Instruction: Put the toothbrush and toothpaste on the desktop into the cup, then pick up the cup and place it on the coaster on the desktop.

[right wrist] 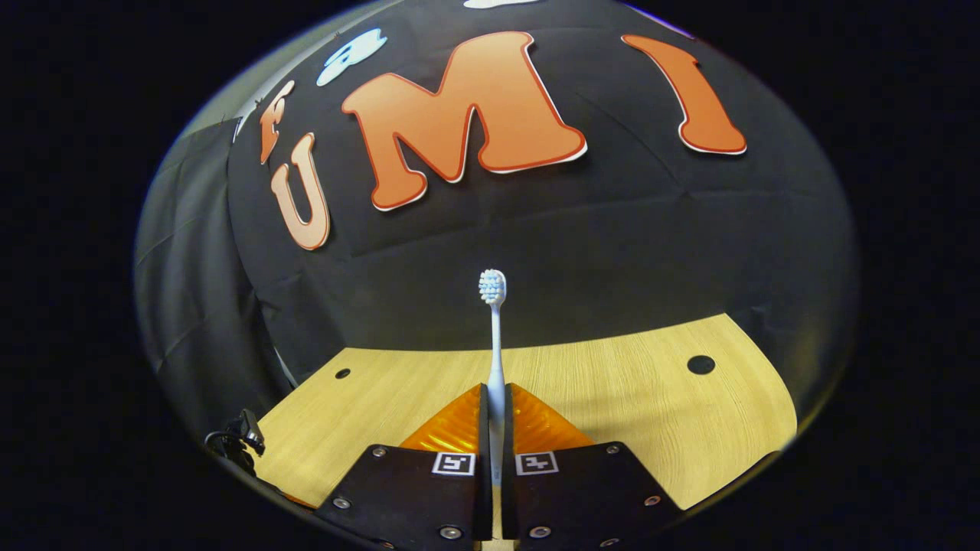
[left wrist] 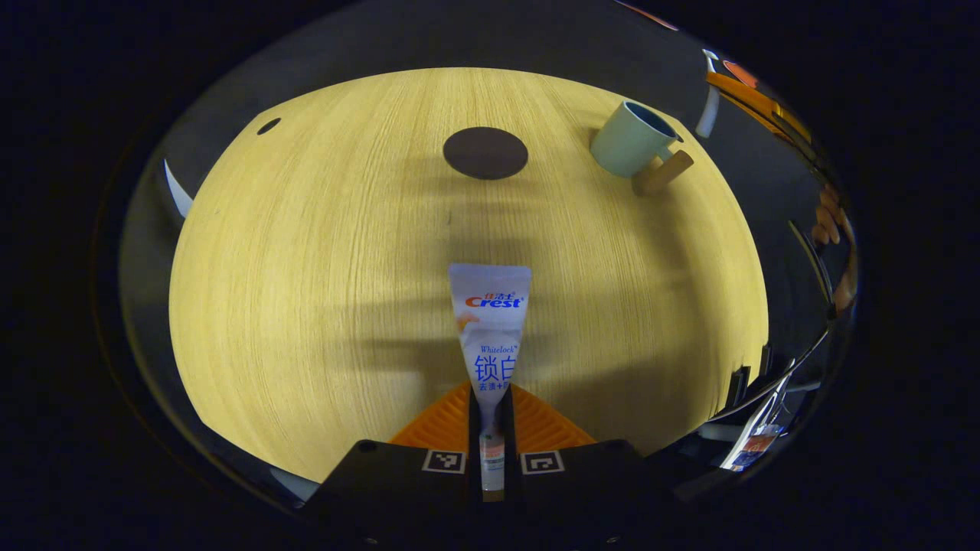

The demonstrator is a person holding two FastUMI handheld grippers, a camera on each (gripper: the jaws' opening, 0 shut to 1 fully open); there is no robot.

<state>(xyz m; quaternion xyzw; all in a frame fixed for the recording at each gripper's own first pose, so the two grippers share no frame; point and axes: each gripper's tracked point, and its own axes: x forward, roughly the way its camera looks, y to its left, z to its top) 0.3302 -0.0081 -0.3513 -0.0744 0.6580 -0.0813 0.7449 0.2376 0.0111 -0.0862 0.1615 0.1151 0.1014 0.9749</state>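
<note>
Above the desk (left wrist: 306, 291): both grippers raised, each clamping one item.
Left gripper (left wrist: 490, 417): closed tight on the toothpaste (left wrist: 490, 321), flat crimped end pointing forward.
Right gripper (right wrist: 496, 409): closed tight on the toothbrush (right wrist: 495, 344), bristle head forward, upright against the wall cloth.
Cup (left wrist: 634, 140): far right on the desk, apparently tilted, wooden handle.
Coaster (left wrist: 485, 153): dark round disc, well left of the cup.

wooden desktop (left wrist: 321, 252), cup (left wrist: 632, 139), dark coaster (left wrist: 485, 153)
</note>
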